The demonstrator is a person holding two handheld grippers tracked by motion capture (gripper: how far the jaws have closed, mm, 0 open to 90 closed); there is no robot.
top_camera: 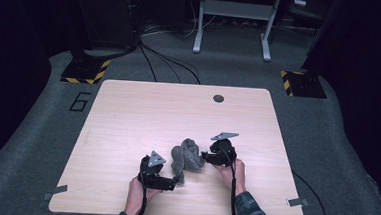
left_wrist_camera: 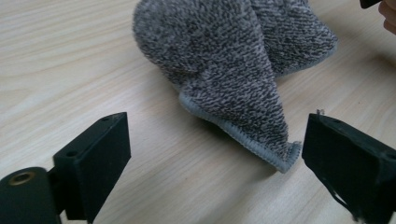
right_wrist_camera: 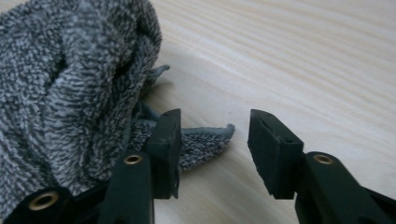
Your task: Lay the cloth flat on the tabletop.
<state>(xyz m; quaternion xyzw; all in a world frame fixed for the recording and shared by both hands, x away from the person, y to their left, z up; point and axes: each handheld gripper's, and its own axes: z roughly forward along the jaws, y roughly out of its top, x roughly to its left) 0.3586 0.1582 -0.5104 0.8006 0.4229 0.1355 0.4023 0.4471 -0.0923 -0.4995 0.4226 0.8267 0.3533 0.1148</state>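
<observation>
We see the grey towel (top_camera: 187, 157) bunched on the counter (top_camera: 127, 118) between both fingers. A hemmed corner (right_wrist_camera: 205, 140) lies in the right fingers' (right_wrist_camera: 214, 140) narrowing, unpinched gap; another corner (left_wrist_camera: 285, 156) sits just inside the left fingers' (left_wrist_camera: 215, 154) wide gap.

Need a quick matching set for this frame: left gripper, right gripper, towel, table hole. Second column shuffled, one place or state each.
Things:
1. left gripper
2. right gripper
3. grey towel
4. cable hole

Places or states:
A. bunched in a heap between the two grippers
B. jaws wide apart, a hemmed towel corner just inside one jaw
C. round and dark, near the table's far edge
D. jaws narrower, a flat towel corner lying between them, not pinched

Pairs: 1-B, 2-D, 3-A, 4-C
</observation>
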